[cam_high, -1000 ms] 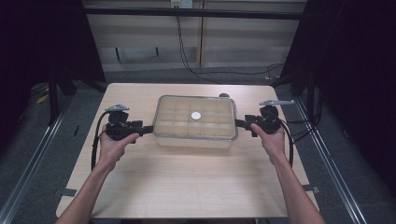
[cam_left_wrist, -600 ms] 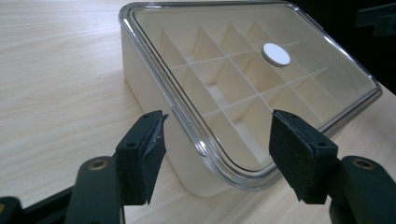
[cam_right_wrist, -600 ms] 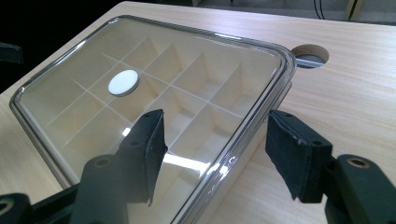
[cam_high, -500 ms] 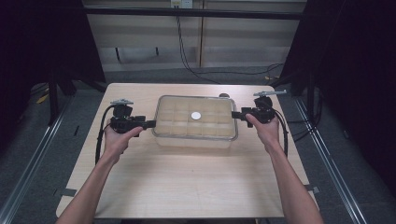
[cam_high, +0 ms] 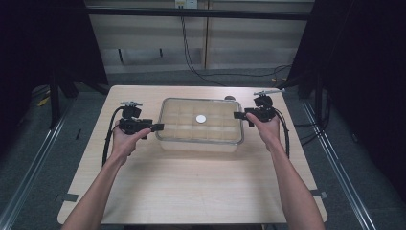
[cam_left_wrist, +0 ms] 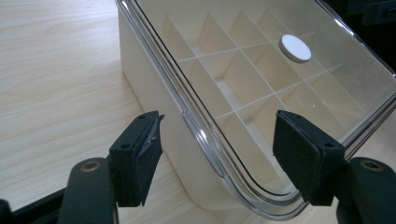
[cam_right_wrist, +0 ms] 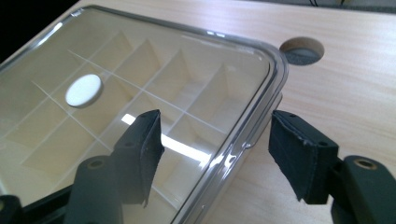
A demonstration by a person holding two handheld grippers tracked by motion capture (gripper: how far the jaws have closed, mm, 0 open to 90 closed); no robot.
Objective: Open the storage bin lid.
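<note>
Wooden worktop (cam_high: 191, 191) carries a lidded box (cam_high: 199, 125) centrally, left gripper (cam_high: 158, 127) and right gripper (cam_high: 237, 115) flanking. Left gripper view: jaws, just opening, straddle the lid edge (cam_left_wrist: 205, 140) untouched. Right gripper view: likewise. Next: close on both edges, probably lift.

A light wooden tabletop (cam_high: 191, 191) is standing on a grey floor (cam_high: 43, 158). A round cable hole (cam_right_wrist: 302, 50) is sitting in the tabletop near its far edge. Black cables (cam_high: 201, 67) are hanging down the pale back wall (cam_high: 148, 48) and running along the floor.
</note>
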